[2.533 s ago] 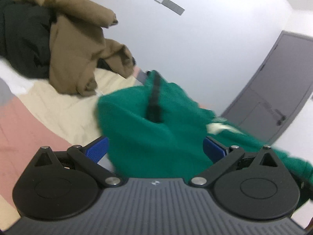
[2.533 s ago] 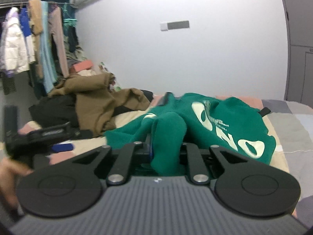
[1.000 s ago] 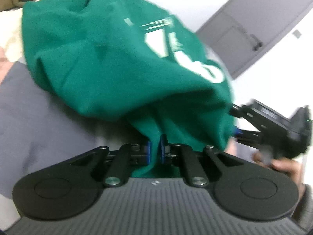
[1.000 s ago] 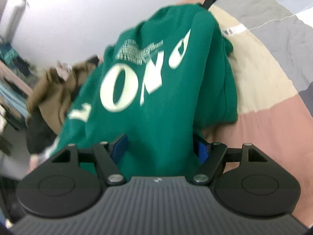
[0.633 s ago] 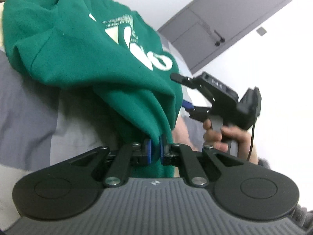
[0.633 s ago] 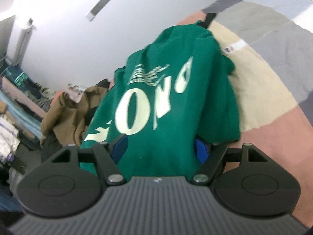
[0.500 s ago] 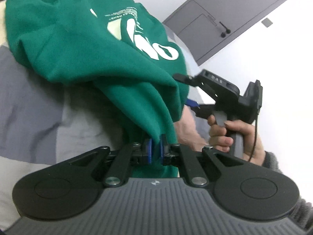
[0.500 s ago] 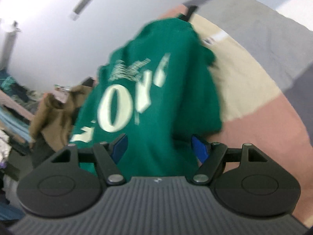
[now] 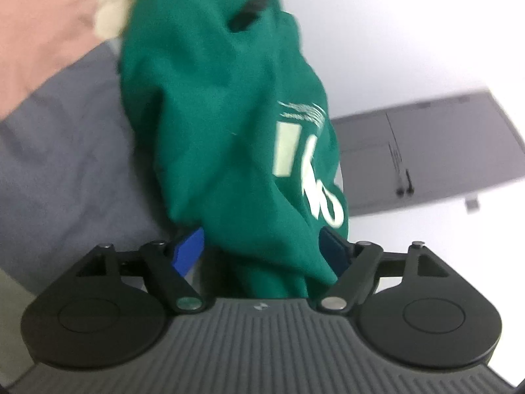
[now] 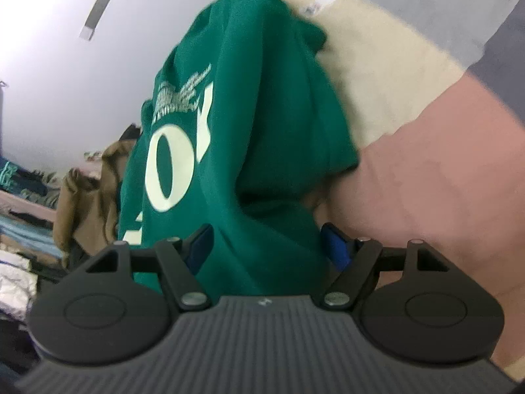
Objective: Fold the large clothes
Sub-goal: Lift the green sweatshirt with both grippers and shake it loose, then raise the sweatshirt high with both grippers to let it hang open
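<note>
- A bed [image 10: 443, 170] with a patchwork cover in pink, cream and grey spreads ahead of both grippers.
- A green sweatshirt [image 10: 256, 124] lies heaped on it.
- A brown garment [image 10: 85, 197] sits beyond, left.

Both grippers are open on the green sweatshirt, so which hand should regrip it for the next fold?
Probably the left gripper: its fingers have just opened and the green sweatshirt hangs bunched between them. The right gripper looks comparable.

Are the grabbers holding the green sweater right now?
No. The left gripper has just been opening, and the sweater lies loose between its spread jaws. The right gripper is open too, with cloth between its jaws but not pinched.
</note>
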